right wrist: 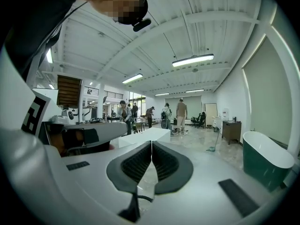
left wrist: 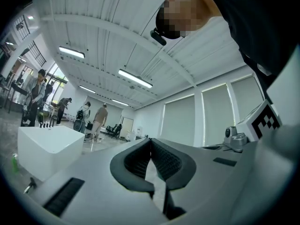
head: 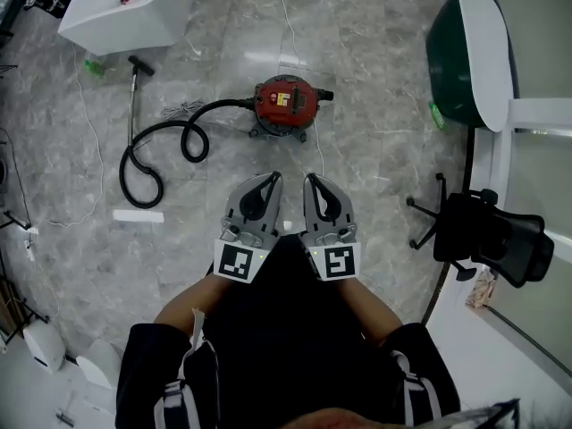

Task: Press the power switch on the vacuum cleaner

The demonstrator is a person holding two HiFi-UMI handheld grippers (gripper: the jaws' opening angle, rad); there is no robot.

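A red canister vacuum cleaner (head: 285, 105) stands on the grey marble floor, its black hose (head: 161, 155) curling away to the left. My left gripper (head: 273, 178) and right gripper (head: 309, 179) are held side by side in front of my body, well short of the vacuum and pointing toward it. Both are shut with nothing between the fingertips. The left gripper view shows its black pads (left wrist: 140, 159) meeting at the tips, and the right gripper view shows its pads (right wrist: 163, 162) closed the same way. The vacuum does not appear in either gripper view.
A white block table (head: 125, 7) stands at the far left. A green and white bathtub (head: 472, 52) sits at the right, with a black office chair (head: 487, 231) nearer me. A white cable (head: 290, 25) trails from the vacuum. Several people stand far off in the hall.
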